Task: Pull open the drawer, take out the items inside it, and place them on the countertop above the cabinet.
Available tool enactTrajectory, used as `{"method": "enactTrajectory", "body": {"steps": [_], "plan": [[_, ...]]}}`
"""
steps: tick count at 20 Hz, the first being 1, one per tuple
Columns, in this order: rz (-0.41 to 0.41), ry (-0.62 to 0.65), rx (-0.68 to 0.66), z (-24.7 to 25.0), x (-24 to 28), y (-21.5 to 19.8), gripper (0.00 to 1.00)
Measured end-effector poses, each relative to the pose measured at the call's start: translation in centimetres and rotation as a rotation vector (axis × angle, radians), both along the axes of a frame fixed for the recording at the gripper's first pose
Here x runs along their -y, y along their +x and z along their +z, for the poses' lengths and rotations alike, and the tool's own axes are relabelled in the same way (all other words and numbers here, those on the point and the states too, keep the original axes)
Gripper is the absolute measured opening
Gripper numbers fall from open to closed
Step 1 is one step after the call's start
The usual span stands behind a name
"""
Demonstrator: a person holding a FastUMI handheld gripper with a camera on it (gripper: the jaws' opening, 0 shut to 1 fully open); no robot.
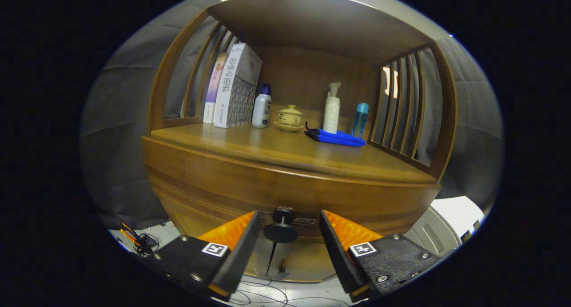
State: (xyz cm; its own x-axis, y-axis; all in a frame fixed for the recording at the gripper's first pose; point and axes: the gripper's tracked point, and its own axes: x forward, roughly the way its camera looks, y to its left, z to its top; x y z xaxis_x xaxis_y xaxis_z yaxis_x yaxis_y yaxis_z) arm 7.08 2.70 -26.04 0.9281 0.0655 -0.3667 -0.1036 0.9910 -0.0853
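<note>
A wooden cabinet stands in front of me with its drawer front closed under the countertop. A dark round knob sticks out of the drawer front. My gripper is open, its two fingers on either side of the knob with a gap on each side, not touching it. The inside of the drawer is hidden.
At the back of the countertop stand two boxes, a white bottle with a blue cap, a small lidded cup on a saucer, a pump bottle, a teal bottle and a folded blue cloth. Slatted wooden sides flank the shelf. Cables lie on the floor below.
</note>
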Motion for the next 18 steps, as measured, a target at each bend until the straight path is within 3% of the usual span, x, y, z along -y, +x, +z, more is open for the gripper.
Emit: {"method": "enactTrajectory", "body": {"steps": [1, 10, 18], "plan": [[-0.003, 0.020, -0.006, -0.5, 0.1, 0.3, 0.75], [-0.038, 0.124, 0.005, -2.0, -0.6, 1.2, 0.49], [-0.053, 0.175, -0.040, -2.4, -0.4, 0.1, 0.35]]}}
